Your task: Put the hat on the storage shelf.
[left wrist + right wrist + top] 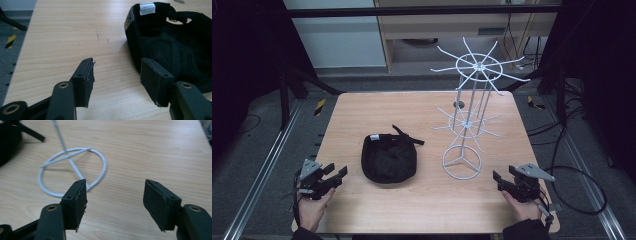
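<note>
Fingers (86, 80) of both grippers are standing apart, empty; the soft black fabric cap (389, 157) is risking snagging the light white wire rack (467, 120), tipping it.

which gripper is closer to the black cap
The left gripper. Its open jaws sit just beside the black cap, while the right gripper rests across the table, with the white wire rack's ring base between it and the cap.
</note>
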Demonstrator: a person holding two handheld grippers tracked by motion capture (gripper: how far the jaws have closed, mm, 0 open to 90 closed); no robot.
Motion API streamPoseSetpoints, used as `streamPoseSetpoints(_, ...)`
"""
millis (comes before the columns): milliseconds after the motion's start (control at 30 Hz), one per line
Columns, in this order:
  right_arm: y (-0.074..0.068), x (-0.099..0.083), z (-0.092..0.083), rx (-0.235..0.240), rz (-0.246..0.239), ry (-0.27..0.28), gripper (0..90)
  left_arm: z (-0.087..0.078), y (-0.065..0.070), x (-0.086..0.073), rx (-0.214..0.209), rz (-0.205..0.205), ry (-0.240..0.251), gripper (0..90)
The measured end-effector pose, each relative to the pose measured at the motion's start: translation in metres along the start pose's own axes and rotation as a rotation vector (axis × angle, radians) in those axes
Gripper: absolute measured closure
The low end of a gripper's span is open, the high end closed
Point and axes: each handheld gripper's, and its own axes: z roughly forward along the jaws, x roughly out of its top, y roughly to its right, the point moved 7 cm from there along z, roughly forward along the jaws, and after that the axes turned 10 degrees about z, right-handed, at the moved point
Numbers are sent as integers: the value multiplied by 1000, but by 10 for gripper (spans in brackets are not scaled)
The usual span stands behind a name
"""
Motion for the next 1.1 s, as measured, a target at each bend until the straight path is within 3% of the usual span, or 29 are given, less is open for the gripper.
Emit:
streamPoseSetpoints(267,-38,-2,0,109,-56,-11,383,-3,9,4,-25,27,-23,387)
streamPoseSetpoints(433,-60,-1,-1,150,-75,0,397,-2,10,6,-34,24,-27,309)
streamPoseSetpoints(600,-76,-4,3,174,-101,-7,410,-1,13,10,-35,33,-22,296)
streamPoseSetpoints(900,-97,-3,10,218,-108,-18,446,-1,16,18,-26,31,-1,430)
streamPoseSetpoints(1100,-119,-4,17,258,-121,-39,464,1,14,29,-18,27,19,497)
